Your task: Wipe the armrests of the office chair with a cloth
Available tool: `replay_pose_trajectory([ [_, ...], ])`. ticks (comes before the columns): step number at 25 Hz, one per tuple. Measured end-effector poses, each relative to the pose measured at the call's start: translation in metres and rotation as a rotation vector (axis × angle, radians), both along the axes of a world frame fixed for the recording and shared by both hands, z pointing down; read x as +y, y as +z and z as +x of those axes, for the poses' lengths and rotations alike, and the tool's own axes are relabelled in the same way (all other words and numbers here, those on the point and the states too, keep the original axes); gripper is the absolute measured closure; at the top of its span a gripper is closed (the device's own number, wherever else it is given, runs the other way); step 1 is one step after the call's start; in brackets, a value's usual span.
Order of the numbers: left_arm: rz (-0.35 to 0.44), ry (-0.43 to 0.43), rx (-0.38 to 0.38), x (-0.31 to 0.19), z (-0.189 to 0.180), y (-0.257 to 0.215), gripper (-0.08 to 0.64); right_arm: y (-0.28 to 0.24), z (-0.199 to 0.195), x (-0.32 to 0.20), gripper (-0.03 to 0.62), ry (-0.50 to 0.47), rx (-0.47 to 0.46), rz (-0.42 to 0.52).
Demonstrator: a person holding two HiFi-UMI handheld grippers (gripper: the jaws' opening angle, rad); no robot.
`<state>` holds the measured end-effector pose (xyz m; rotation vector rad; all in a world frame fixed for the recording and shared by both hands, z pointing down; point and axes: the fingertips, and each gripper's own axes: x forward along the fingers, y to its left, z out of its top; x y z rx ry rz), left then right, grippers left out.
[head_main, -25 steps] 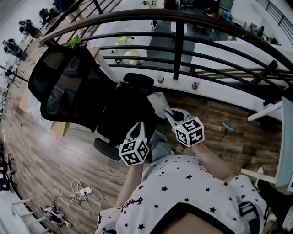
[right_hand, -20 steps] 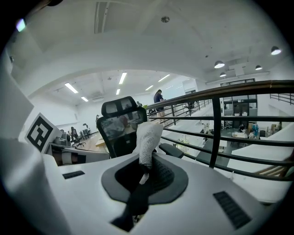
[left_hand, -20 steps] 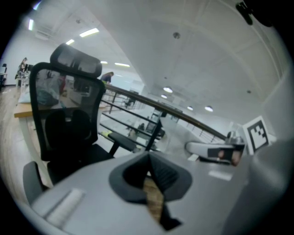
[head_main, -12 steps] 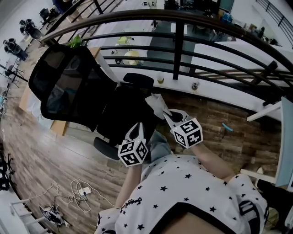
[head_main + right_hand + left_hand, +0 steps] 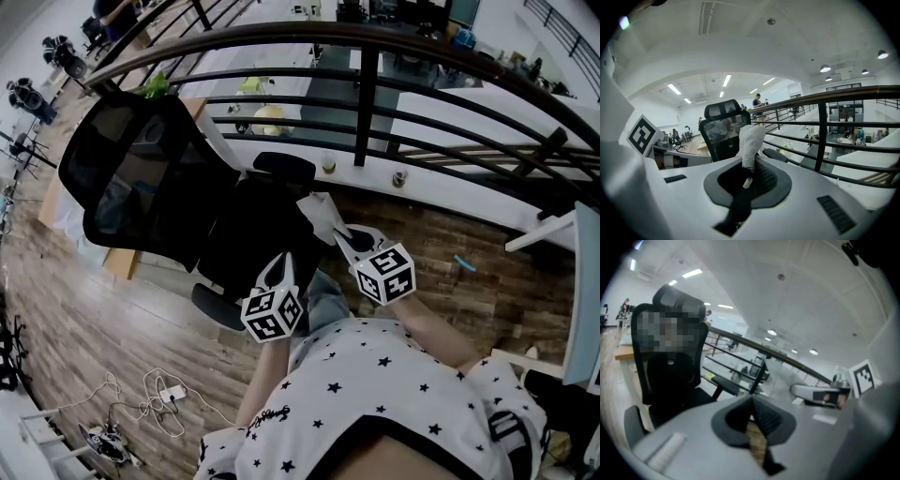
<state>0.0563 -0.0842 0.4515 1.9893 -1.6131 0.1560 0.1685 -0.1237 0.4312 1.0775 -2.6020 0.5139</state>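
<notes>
A black mesh office chair [image 5: 131, 178] stands left of centre, its seat [image 5: 248, 234] turned toward me. The far armrest [image 5: 284, 166] lies near the railing and the near armrest [image 5: 217, 306] is by my left gripper. My right gripper [image 5: 339, 232] is shut on a white cloth [image 5: 319, 212], held a little above the seat's right edge and short of the far armrest. The cloth [image 5: 751, 138] sticks up from the right gripper [image 5: 750, 164]. My left gripper [image 5: 281, 259] hovers over the seat's front; its jaws [image 5: 753, 399] are shut with nothing in them.
A dark curved railing [image 5: 366, 94] runs behind the chair, with a white ledge holding two small cups [image 5: 328, 162]. Cables and a power strip [image 5: 164, 396] lie on the wooden floor at lower left. A white desk edge [image 5: 579, 281] stands at the right.
Both grippers have drifted very slightly to the left. The cloth stays in the right gripper and the chair has not moved.
</notes>
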Motion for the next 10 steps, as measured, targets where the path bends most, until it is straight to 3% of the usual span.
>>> replay_pose_trajectory([
  [10,0.003,-0.011,0.008,-0.0001,-0.0049,-0.0007,0.555,-0.0053,-0.0058,-0.0011,0.563,-0.006,-0.009,0.015],
])
